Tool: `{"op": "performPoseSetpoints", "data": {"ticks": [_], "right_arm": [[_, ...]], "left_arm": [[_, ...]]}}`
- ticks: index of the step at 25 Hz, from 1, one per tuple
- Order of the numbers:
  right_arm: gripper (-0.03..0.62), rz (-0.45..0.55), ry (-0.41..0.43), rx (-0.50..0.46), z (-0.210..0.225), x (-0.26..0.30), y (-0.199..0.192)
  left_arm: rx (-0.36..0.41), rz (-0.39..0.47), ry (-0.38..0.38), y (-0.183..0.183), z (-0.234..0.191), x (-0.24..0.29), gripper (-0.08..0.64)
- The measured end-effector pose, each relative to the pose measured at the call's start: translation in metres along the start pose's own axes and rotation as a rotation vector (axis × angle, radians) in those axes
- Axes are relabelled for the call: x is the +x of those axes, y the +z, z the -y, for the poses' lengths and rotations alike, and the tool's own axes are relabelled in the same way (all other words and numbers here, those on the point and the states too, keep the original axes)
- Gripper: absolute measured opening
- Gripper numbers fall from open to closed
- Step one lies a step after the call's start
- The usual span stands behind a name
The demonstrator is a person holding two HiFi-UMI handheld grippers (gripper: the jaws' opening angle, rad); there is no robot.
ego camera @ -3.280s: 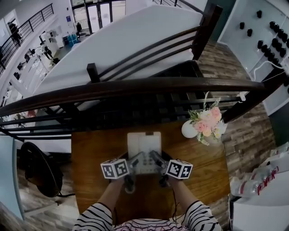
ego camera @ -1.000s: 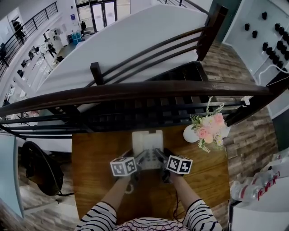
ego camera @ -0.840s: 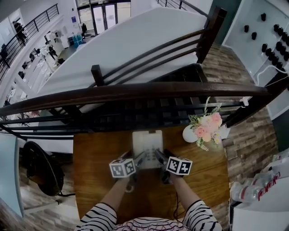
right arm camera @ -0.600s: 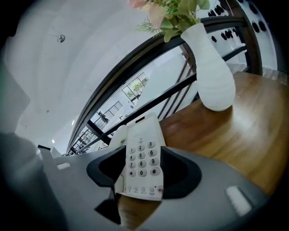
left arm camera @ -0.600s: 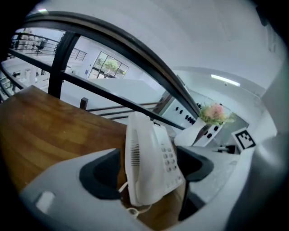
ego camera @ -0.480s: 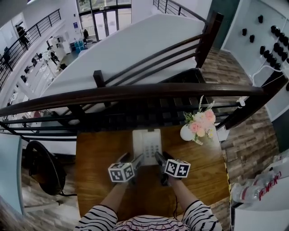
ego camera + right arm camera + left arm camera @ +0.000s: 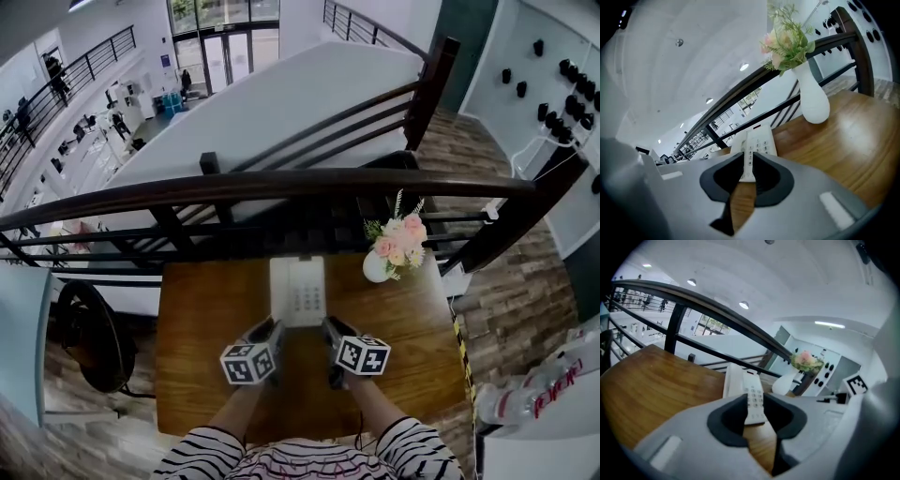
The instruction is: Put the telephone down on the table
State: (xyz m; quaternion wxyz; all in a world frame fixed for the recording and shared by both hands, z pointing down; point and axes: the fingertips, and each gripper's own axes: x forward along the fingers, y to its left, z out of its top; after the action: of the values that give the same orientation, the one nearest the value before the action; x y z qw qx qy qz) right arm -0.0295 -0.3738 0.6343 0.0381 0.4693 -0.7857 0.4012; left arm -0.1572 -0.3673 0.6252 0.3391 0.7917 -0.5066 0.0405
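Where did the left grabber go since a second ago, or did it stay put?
Yes, it moved. The left gripper pulled back off the telephone, which lies on the table, toward the person. Its jaws have just been closing, with nothing between them.

left tongs [image 7: 271,329] and right tongs [image 7: 329,328] released telephone [image 7: 298,291], pulled back, jaws closing empty

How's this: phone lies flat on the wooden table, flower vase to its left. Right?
Not quite. The head view shows the vase standing to the right of the phone, not its left. The phone does lie flat on the wooden table.
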Motion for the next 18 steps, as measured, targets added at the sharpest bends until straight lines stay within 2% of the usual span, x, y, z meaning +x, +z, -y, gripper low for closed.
{"op": "performPoseSetpoints", "data": {"ticks": [6, 10, 18], "right_arm": [[0.000, 0.006, 0.037, -0.042, -0.007, -0.045, -0.013], [0.000, 0.009, 0.061, -0.080, -0.015, -0.072, -0.023], [0.000, 0.002, 0.101, -0.146, -0.023, -0.122, -0.047]], "left_arm": [[0.010, 0.028, 0.034, -0.021, 0.030, -0.033, 0.056], [0.017, 0.056, 0.066, -0.032, 0.044, -0.058, 0.003], [0.015, 0.108, 0.129, -0.062, 0.068, -0.105, 0.003]]}}
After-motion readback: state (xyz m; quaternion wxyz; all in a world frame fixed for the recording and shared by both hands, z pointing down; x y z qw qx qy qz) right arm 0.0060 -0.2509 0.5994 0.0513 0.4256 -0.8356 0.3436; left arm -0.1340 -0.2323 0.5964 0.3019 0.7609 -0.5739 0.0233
